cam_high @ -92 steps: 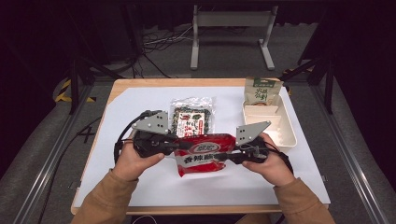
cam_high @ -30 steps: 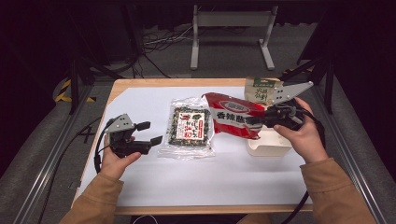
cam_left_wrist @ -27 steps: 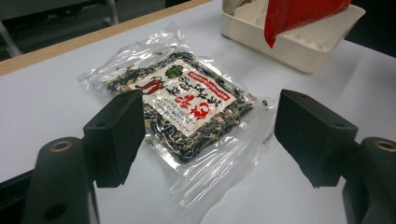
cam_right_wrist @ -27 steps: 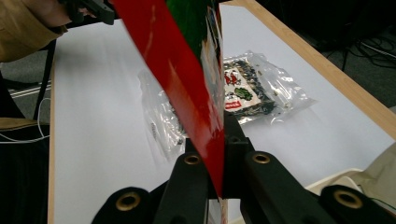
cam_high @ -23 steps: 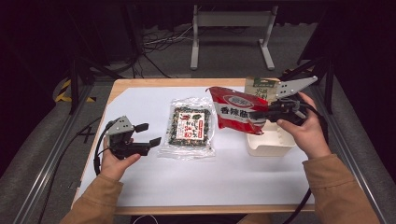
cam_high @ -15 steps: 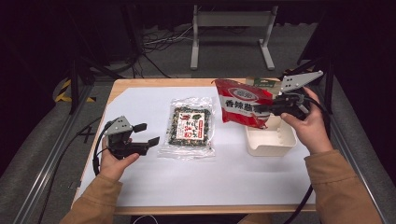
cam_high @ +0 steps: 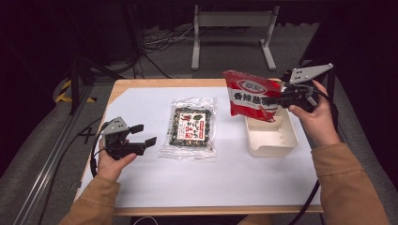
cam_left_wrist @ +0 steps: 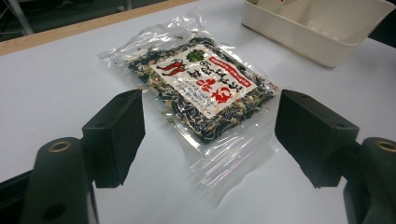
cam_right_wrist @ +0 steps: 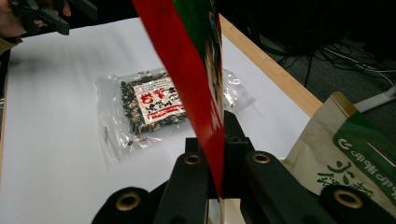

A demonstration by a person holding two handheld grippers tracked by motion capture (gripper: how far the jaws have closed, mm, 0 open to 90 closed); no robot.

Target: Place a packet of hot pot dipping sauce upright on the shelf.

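The right gripper [cam_high: 281,99] has its jaws closed tight on one edge of the red snack bag [cam_high: 251,93] and holds it in the air, above the far end of the cream tray [cam_high: 272,140] near the right edge of the surface [cam_high: 141,187]. In the right gripper view the red bag [cam_right_wrist: 196,70] hangs edge-on between the two jaws. A beige paper pouch [cam_right_wrist: 355,158] already stands in the tray, so I judge one item is packed. The red bag is not yet inside; it must be lowered and released. The clear seaweed packet [cam_high: 191,126] lies flat in the middle of the surface, untouched, and is left to do. The left gripper [cam_high: 143,135] waits near the left edge, jaws wide apart and empty, pointing at this packet [cam_left_wrist: 201,88].
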